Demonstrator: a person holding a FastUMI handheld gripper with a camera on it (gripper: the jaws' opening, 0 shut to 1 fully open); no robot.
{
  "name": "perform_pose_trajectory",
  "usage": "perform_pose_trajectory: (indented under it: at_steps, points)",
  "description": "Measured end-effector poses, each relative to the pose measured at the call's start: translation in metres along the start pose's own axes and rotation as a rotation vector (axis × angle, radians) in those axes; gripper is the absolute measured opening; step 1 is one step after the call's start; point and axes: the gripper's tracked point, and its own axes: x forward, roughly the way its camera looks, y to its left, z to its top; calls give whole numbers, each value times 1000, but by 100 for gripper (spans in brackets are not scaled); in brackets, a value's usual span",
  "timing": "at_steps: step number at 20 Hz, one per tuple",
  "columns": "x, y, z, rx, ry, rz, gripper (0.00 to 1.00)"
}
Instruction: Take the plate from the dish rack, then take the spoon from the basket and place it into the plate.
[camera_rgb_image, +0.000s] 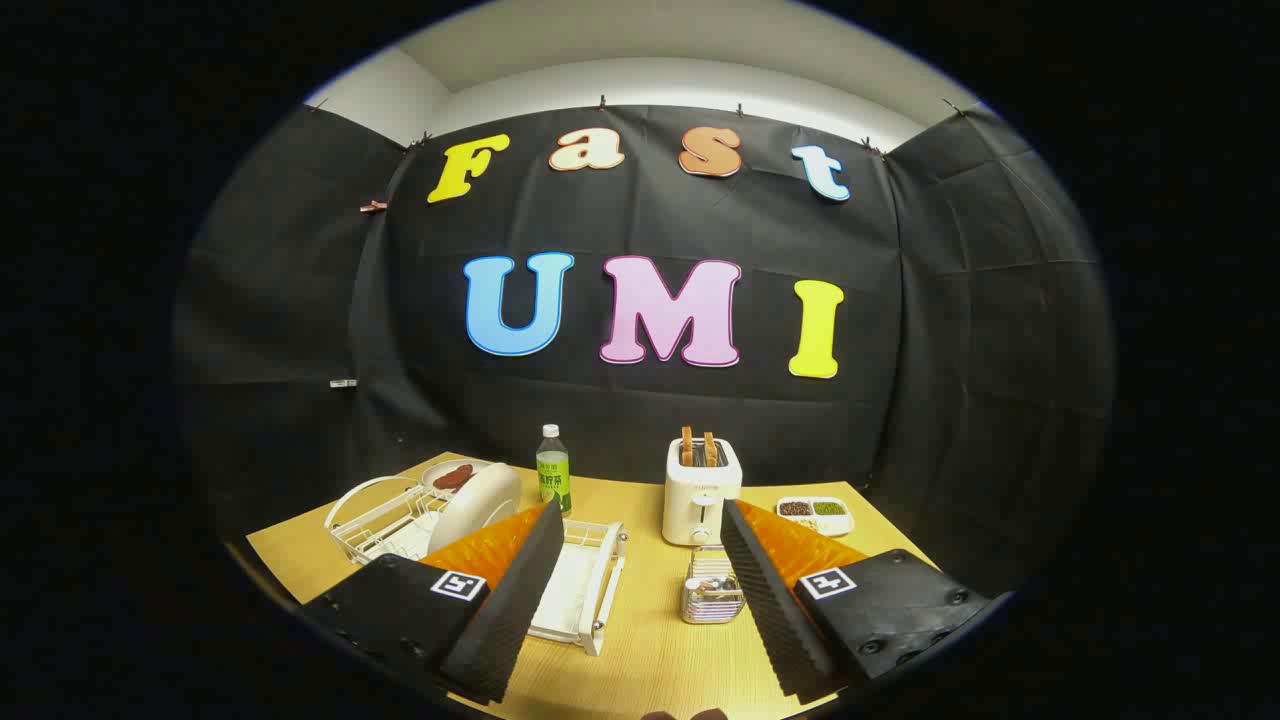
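The two black ribbed fingers (520, 590) of the hand-held gripper (635, 590), backed by orange plastic, are seen nearest the camera, spread wide apart with nothing held between them. Between the fingers, on the light wooden table (640, 640), a small silver wire-mesh basket (712, 597) is placed, with cutlery stood upright in it; the spoon cannot be told apart from the other pieces. Just beside the left finger a flat white tray with raised side rails (577, 588) is laid. Beyond the left finger a white wire dish rack (385, 520) is set, and the round white plate (478, 505) is stood on edge in it, leaning slightly. Behind the rack a pale dish holding something dark red (455, 475) is seen, next to a clear green-labelled bottle with a white cap (552, 470). Beyond the basket a white two-slot toaster with slices raised (702, 490) is positioned, and to its right a white divided tray of brown and green grains (815, 514)
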Motion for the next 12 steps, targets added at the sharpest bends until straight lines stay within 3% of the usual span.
perform_pose_trajectory:
  at_steps: [12]
  points:
    - [-3,-10,-4,26,6,-27,97]
